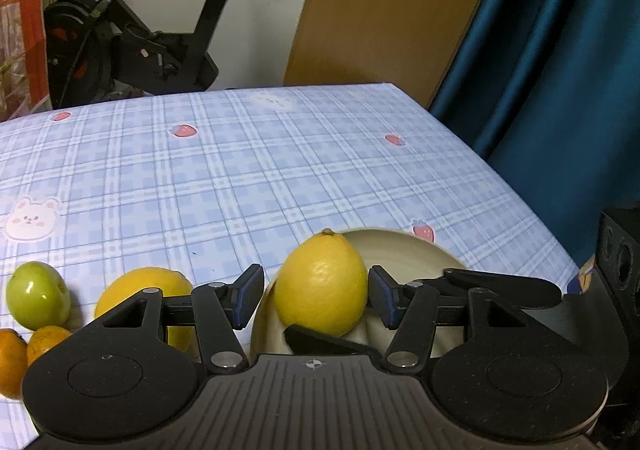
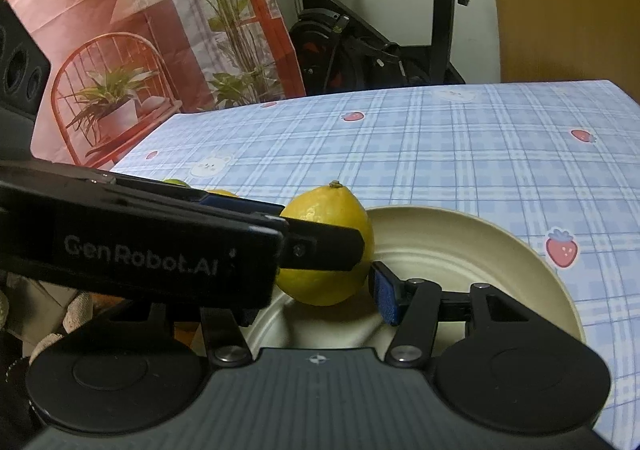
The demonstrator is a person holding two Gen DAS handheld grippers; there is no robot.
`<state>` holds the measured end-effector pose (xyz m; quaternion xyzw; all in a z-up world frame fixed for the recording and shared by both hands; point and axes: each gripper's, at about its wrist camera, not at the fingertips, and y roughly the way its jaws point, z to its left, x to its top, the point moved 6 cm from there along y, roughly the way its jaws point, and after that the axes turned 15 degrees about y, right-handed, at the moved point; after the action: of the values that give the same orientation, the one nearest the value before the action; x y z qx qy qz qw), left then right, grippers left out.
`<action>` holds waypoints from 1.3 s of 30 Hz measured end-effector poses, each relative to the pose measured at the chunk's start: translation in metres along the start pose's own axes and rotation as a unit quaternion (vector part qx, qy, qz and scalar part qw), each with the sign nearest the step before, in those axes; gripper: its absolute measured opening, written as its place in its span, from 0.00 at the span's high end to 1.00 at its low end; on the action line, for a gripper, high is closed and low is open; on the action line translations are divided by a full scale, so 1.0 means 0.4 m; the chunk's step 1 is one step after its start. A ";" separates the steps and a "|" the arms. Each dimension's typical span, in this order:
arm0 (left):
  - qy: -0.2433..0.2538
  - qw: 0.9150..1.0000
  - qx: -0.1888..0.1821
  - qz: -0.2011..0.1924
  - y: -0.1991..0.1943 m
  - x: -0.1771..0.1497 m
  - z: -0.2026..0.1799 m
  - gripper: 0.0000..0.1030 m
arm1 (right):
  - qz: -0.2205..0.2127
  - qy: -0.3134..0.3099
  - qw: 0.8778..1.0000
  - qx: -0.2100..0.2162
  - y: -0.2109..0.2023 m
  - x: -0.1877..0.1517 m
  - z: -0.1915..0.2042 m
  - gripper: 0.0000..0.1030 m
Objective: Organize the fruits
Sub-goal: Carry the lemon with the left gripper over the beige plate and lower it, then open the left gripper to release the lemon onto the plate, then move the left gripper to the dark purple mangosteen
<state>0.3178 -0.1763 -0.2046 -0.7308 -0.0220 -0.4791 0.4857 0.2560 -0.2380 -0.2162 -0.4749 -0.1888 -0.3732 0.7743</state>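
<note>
A yellow lemon stands in a cream plate on the checked tablecloth. My left gripper is open, with a small gap between each blue pad and the lemon. In the right wrist view the lemon sits in the plate. My right gripper is open around the lemon. The left gripper's body crosses in front and hides the right gripper's left finger. A second lemon, a green fruit and two oranges lie left of the plate.
The table's right edge runs beside a blue curtain. An exercise bike stands behind the far edge. A printed backdrop with plants hangs at the left.
</note>
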 end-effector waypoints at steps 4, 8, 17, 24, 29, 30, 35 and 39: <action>-0.006 1.000 0.014 -0.015 -0.038 0.009 0.007 0.41 | -0.017 0.033 0.999 -0.015 -0.030 0.016 -0.011 0.41; -0.008 0.999 0.030 -0.032 -0.081 0.011 0.009 0.41 | -0.032 0.055 0.998 -0.020 -0.064 0.024 -0.029 0.41; -0.020 0.992 0.117 -0.038 -0.220 -0.019 0.037 0.40 | -0.080 0.039 0.996 -0.031 -0.135 0.002 0.002 0.40; -0.054 0.979 0.190 -0.052 -0.380 -0.092 0.083 0.33 | -0.102 0.007 0.995 0.001 -0.180 -0.059 0.066 0.40; -0.052 0.969 0.232 -0.066 -0.497 -0.125 0.111 0.33 | -0.097 -0.011 0.995 0.034 -0.201 -0.081 0.126 0.40; -0.055 0.968 0.236 -0.068 -0.516 -0.130 0.117 0.33 | -0.096 -0.013 0.995 0.038 -0.205 -0.083 0.137 0.40; -0.068 0.960 0.258 -0.089 -0.610 -0.157 0.141 0.32 | -0.092 -0.033 0.994 0.054 -0.218 -0.084 0.205 0.40; -0.095 0.956 0.255 -0.110 -0.661 -0.193 0.165 0.29 | -0.088 -0.063 0.992 0.067 -0.218 -0.086 0.268 0.39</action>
<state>0.1894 0.0449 -0.0828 -0.6181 -0.2693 -0.4363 0.5959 0.1742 -0.1538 -0.1353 -0.4261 -0.3030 -0.3959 0.7549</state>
